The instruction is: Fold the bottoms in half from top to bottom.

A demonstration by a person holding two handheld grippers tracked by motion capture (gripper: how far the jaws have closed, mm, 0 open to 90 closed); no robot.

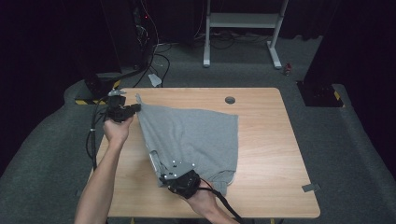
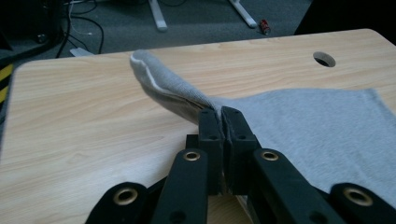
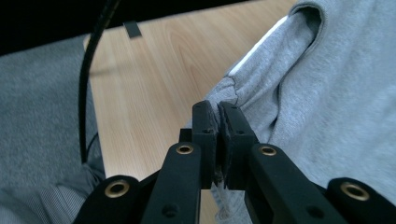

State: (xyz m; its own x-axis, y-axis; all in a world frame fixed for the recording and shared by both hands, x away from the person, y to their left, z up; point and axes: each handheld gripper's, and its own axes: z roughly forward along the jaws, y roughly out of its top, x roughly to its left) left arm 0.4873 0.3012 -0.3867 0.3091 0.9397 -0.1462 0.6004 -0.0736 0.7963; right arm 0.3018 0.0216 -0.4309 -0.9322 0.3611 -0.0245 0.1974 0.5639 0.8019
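Wooden bench (image 1: 271,154) is carrying a grey T-shirt (image 1: 196,135), which is lying across its middle, its left edge lifting off the wood. Left gripper (image 1: 135,108), at the shirt's far-left corner, is pinching a fold with its jaws pressed together on the fabric. Right gripper (image 1: 164,179), at the shirt's near edge, is clamping the cloth likewise. Both grips are biting only thin edges, so a sharp or uneven pull is likely to slip the fabric free, or drag the shirt off the bench.
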